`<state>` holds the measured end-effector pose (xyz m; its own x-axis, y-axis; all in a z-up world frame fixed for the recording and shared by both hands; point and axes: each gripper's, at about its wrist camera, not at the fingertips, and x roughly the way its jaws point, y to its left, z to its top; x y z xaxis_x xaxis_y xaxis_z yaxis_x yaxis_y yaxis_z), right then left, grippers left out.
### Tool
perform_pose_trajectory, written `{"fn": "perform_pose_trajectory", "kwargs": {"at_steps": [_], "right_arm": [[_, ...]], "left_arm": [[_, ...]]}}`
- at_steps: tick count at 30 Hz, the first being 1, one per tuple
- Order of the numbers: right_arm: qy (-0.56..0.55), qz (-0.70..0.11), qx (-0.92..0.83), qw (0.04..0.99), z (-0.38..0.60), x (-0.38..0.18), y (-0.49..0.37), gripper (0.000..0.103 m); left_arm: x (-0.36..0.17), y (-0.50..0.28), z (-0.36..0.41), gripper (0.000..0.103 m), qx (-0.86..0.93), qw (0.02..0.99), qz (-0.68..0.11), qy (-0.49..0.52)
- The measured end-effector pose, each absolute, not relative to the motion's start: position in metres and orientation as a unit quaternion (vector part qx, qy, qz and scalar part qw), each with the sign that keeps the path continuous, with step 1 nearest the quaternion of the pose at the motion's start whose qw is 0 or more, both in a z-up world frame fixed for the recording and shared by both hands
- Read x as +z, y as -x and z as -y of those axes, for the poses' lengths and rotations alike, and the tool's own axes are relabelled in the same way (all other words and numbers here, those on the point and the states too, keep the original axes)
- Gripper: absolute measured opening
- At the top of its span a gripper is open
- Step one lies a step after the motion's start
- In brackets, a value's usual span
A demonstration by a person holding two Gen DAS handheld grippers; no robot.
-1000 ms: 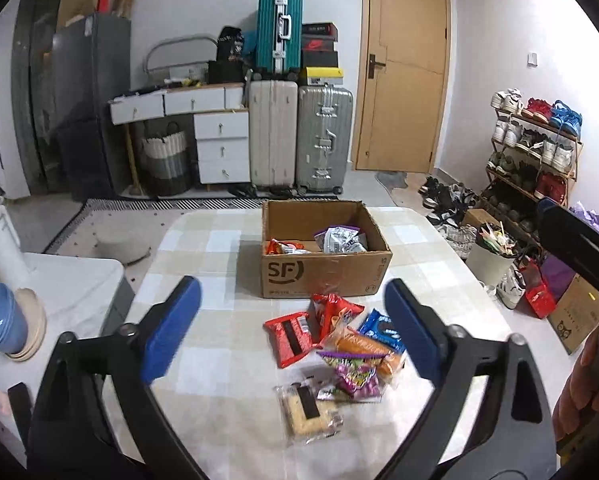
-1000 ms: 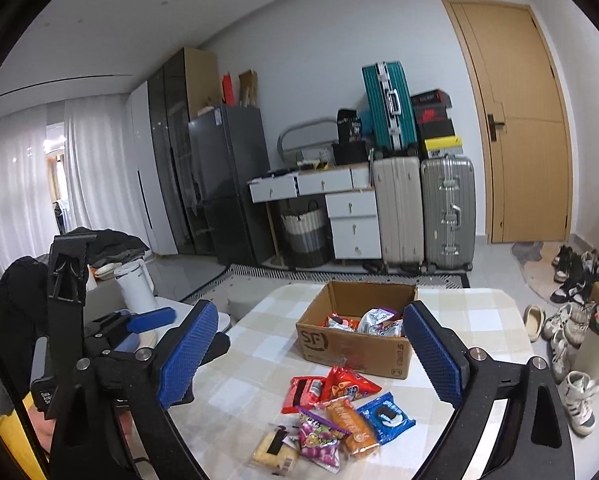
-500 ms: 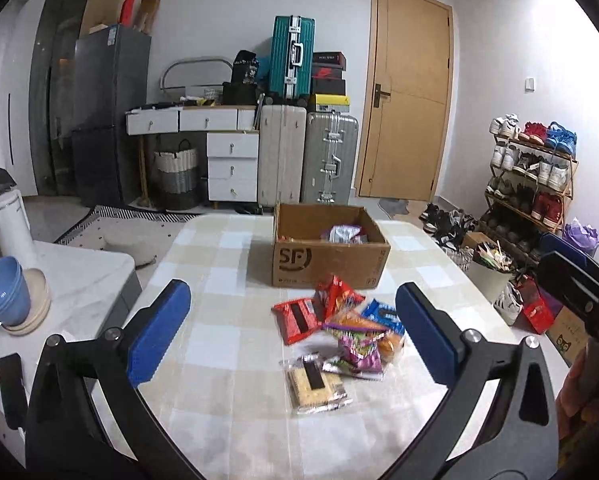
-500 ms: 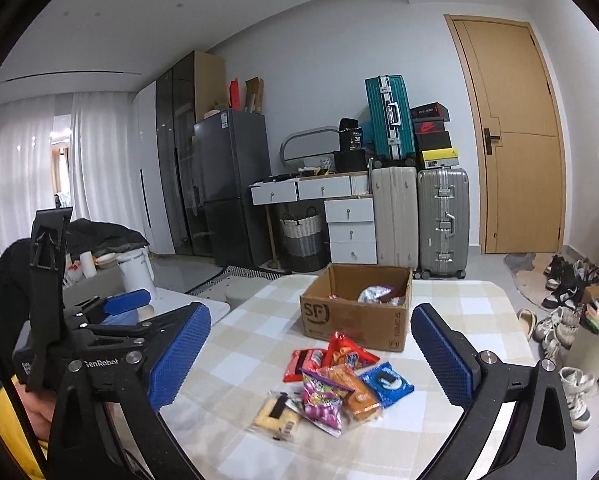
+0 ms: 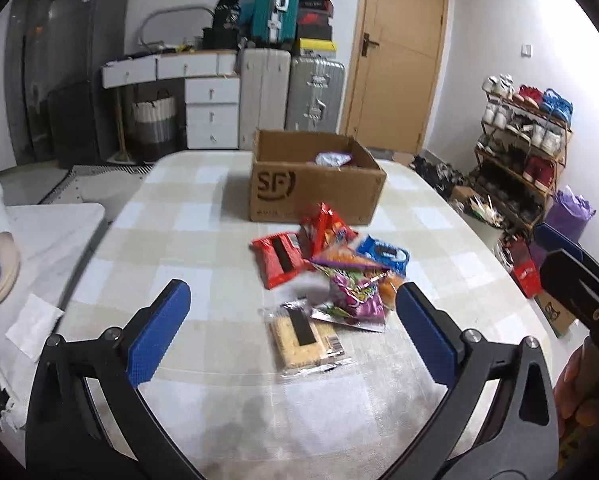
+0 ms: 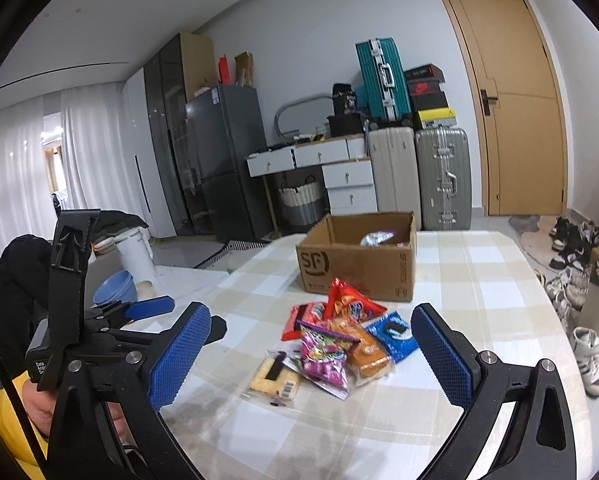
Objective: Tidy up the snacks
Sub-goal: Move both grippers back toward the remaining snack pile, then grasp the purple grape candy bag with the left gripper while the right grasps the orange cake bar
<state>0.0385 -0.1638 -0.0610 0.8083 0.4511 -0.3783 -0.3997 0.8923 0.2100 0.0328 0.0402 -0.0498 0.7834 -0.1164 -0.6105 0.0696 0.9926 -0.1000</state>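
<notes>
A pile of snack packets lies mid-table: a clear cracker pack (image 5: 305, 338) (image 6: 274, 376) nearest me, a purple candy bag (image 5: 355, 300) (image 6: 324, 356), an orange pack (image 6: 365, 346), a blue cookie pack (image 5: 383, 254) (image 6: 395, 336) and red packs (image 5: 277, 258) (image 6: 345, 300). Behind them stands an open cardboard box (image 5: 315, 190) (image 6: 359, 266) with a silvery packet inside. My left gripper (image 5: 291, 332) is open above the near table, the cracker pack seen between its fingers. My right gripper (image 6: 309, 356) is open too, short of the pile, nothing held.
The checked tablecloth (image 5: 195, 216) covers a rounded table. A white side counter (image 5: 47, 232) with a blue bowl (image 6: 115, 286) lies to the left. Suitcases (image 5: 317, 96), drawers, a door and a shoe rack (image 5: 527, 140) stand beyond. A hand (image 5: 579, 384) shows at right.
Both grippers have come down toward the table, so the snack pile looks larger and nearer. The right jaws stand slightly wider than a second ago. Nothing on the table has moved.
</notes>
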Motion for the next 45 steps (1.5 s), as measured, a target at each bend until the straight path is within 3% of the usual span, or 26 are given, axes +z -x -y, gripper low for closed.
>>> {"fn": "perform_pose_trajectory", "kwargs": {"at_steps": [23, 25, 28, 33, 45], "right_arm": [[-0.138, -0.301, 0.178, 0.927, 0.219, -0.145, -0.099, 0.102], [-0.143, -0.305, 0.177, 0.925, 0.222, -0.149, -0.1, 0.102], [-0.154, -0.313, 0.176, 0.921, 0.226, -0.154, -0.102, 0.102], [-0.16, -0.321, 0.172, 0.918, 0.228, -0.158, -0.103, 0.102], [-0.108, -0.344, 0.197, 0.912, 0.204, -0.144, -0.121, 0.102]], "left_arm": [[-0.173, -0.172, 0.037, 0.102, -0.086, 0.878, -0.471, -0.004], [-0.18, -0.179, 0.038, 0.097, -0.083, 0.877, -0.474, 0.005], [-0.187, -0.185, 0.038, 0.071, -0.09, 0.877, -0.472, 0.024], [-0.194, -0.195, 0.034, 0.063, -0.112, 0.87, -0.477, 0.053], [-0.167, -0.176, -0.004, 0.061, -0.115, 0.891, -0.43, 0.095]]}}
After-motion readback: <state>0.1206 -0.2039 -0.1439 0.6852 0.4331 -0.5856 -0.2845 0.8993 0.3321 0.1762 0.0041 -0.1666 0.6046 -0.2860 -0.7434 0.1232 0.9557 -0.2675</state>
